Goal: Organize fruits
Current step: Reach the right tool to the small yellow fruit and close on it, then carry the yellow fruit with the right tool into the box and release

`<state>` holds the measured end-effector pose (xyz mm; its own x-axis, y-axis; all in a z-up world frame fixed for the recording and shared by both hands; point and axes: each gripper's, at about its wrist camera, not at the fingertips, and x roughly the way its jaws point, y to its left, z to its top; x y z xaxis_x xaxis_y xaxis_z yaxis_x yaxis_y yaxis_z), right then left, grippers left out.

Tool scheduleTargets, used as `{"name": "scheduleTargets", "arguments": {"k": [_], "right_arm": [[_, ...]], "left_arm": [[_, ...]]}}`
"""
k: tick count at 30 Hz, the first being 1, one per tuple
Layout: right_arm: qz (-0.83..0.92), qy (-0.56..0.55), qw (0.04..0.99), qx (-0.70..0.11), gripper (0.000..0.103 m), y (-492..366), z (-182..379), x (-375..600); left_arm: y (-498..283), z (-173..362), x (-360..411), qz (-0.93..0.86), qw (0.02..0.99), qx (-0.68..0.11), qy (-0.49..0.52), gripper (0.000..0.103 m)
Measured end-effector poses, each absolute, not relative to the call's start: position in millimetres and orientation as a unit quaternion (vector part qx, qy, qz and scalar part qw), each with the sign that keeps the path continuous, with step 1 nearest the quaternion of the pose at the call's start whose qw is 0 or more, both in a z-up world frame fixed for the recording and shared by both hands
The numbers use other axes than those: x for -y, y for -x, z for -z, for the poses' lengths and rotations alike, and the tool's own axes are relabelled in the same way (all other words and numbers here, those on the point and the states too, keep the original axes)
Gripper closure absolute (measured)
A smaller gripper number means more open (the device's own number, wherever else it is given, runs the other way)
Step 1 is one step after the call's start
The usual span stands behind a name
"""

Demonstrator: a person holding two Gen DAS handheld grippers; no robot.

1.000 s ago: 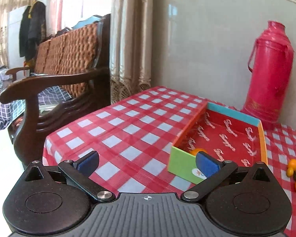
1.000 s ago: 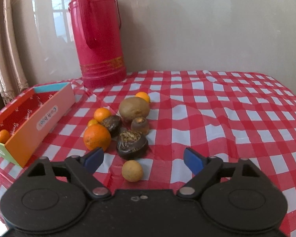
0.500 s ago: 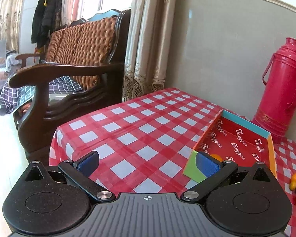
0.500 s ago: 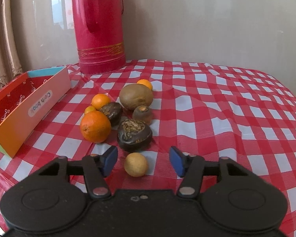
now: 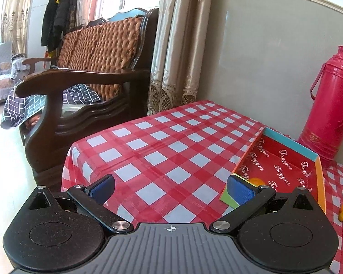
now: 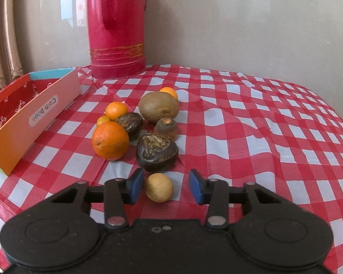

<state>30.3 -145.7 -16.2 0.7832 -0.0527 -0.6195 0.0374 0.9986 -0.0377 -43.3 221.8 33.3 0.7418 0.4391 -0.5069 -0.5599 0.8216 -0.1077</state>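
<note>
Right tongs (image 6: 163,186): jaws closing around the small tan round fruit (image 6: 159,187); a gap showed on both sides, pads not yet pressing it.
Left tongs (image 5: 170,188): released, spread wide with nothing between them, over the counter (image 5: 171,141) near its front corner.
Fruit pile: just beyond the tan fruit, a dark wrinkled fruit (image 6: 156,151), a large orange (image 6: 110,140), a smooth brown oval fruit (image 6: 159,106) and small oranges, clustered and touching.
Box (image 6: 34,114): shallow cardboard tray, red printed floor, orange and blue walls, left of the pile; one small orange fruit (image 5: 256,181) lay at its near end.
Open room: bare red-and-white checked cloth right of the pile, and wide left of the box up to the counter edge.
Edges: glossy red thermos (image 6: 116,27) against the wall behind; wooden armchair (image 5: 84,96) past the left edge.
</note>
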Motion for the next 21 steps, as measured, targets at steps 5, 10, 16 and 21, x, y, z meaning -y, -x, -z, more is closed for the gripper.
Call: {"name": "scheduleTargets", "arguments": {"k": [5, 10, 16, 21], "right_arm": [[0.021, 0.021, 0.944, -0.328, 0.078, -31.5, 17.2, 140.1], [0.016, 0.025, 0.945, -0.325, 0.085, -30.7, 16.8, 135.8], [0.005, 0.024, 0.950, -0.311, 0.085, -27.7, 12.5, 132.3], [-0.012, 0.017, 0.953, -0.301, 0.085, -27.1, 8.2, 126.9]], "left_arm": [[44.5, -33.4, -223.7, -0.273, 0.923, -0.237, 0.128, 0.000], [44.3, -32.4, -226.3, -0.273, 0.922, -0.239, 0.135, 0.000], [42.8, -31.6, -225.5, -0.271, 0.922, -0.240, 0.134, 0.000], [42.4, -30.8, -227.3, -0.274, 0.921, -0.242, 0.137, 0.000]]}}
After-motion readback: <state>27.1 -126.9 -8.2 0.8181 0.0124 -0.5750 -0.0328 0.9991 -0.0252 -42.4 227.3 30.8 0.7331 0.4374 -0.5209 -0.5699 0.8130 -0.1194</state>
